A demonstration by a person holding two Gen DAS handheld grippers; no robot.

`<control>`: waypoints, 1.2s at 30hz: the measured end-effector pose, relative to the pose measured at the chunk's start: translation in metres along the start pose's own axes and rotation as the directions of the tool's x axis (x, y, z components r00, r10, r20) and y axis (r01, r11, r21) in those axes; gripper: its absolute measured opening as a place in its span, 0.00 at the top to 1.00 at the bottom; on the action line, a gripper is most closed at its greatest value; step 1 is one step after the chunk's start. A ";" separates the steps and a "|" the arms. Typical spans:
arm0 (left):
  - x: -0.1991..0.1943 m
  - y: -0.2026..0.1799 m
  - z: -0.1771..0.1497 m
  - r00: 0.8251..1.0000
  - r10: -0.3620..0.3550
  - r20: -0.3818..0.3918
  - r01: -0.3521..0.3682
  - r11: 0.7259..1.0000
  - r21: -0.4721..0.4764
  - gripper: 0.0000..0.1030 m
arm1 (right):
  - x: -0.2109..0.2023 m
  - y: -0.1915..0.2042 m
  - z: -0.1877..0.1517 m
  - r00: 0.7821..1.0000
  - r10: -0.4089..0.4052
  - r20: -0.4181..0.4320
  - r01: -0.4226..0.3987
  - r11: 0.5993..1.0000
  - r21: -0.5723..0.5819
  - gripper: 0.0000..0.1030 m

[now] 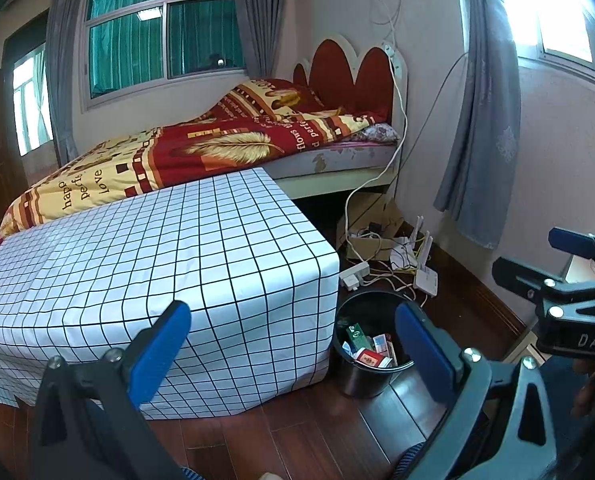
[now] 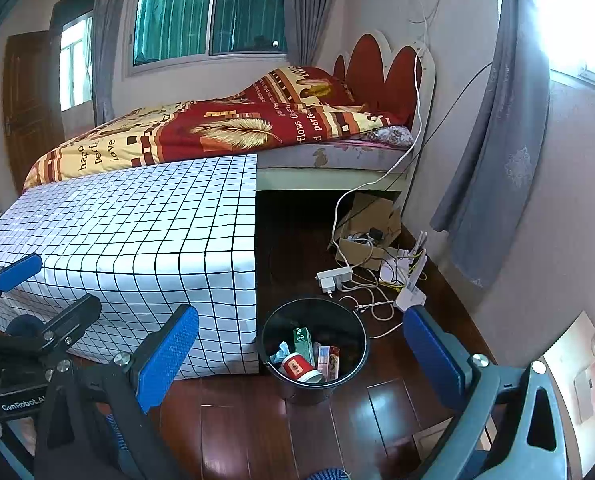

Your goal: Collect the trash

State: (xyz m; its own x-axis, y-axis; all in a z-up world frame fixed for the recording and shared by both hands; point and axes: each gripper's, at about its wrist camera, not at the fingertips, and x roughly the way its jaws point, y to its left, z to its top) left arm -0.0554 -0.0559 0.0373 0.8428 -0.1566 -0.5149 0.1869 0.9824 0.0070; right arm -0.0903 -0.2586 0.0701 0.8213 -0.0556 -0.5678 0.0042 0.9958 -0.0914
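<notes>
Bedroom, dark red wood floor (image 2: 257, 432). Counter (image 2: 137, 232) draped in white black-grid cloth, set against a bed (image 2: 225, 132) with red-and-yellow quilt. Grey curtains at the windows. Cardboard box (image 2: 371, 216), power strip (image 2: 334, 276) and white cables on the floor by the wall.

Black trash bin (image 2: 357, 344) stands upright on the floor just beside the counter's corner, mouth up. Inside: green carton (image 2: 303, 340) on end, red-and-white cup (image 2: 297, 368) tipped on its side, small packets.

Left gripper (image 1: 293, 340): jaws wide apart, empty. Right gripper (image 2: 301, 344): jaws wide apart, empty, bin between them in the right wrist view.
</notes>
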 end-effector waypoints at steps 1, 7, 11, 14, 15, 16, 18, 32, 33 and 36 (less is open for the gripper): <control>0.000 0.000 0.000 1.000 0.002 0.001 -0.002 1.000 0.003 0.00 | 0.000 0.000 0.000 1.000 -0.001 0.001 0.001 1.000 -0.002 0.00; -0.001 0.001 0.002 1.000 -0.004 0.004 0.004 1.000 0.008 0.00 | -0.001 0.001 0.001 1.000 0.002 0.004 -0.002 1.000 -0.004 0.00; -0.001 0.002 0.003 1.000 -0.007 0.002 0.007 1.000 0.004 0.00 | 0.000 0.000 0.001 1.000 0.003 0.003 -0.003 1.000 -0.005 0.00; -0.001 0.002 0.003 1.000 -0.005 0.001 0.005 1.000 0.005 0.00 | 0.000 0.001 0.001 1.000 0.003 0.004 -0.003 1.000 -0.005 0.00; -0.001 0.003 0.003 1.000 -0.006 0.000 0.006 1.000 0.005 0.00 | 0.000 0.001 0.001 1.000 0.003 0.003 -0.003 1.000 -0.006 0.00; -0.001 0.003 0.003 1.000 -0.007 0.000 0.007 1.000 0.003 0.00 | 0.000 0.001 0.001 1.000 0.003 0.004 -0.003 1.000 -0.006 0.00; -0.001 0.002 0.003 1.000 -0.010 0.001 0.010 1.000 0.005 0.00 | 0.001 0.000 0.001 1.000 0.005 0.006 -0.005 1.000 -0.007 0.00; -0.001 0.005 0.002 1.000 0.005 0.019 -0.006 1.000 0.020 0.00 | 0.001 -0.002 0.001 1.000 0.005 0.004 -0.005 1.000 -0.006 0.00; 0.000 0.004 0.002 1.000 0.005 0.016 -0.005 0.999 0.032 0.00 | 0.001 -0.002 0.001 1.000 0.005 0.003 -0.005 1.000 -0.005 0.00; 0.004 0.007 0.000 1.000 0.023 0.005 -0.023 0.999 0.035 0.00 | 0.001 -0.002 0.001 1.000 0.005 0.003 -0.005 1.000 -0.006 0.00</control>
State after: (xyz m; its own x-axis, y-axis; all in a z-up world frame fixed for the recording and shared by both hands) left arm -0.0506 -0.0493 0.0348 0.8496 -0.1342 -0.5101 0.1844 0.9816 0.0488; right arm -0.0892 -0.2609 0.0703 0.8232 -0.0504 -0.5656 -0.0033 0.9956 -0.0935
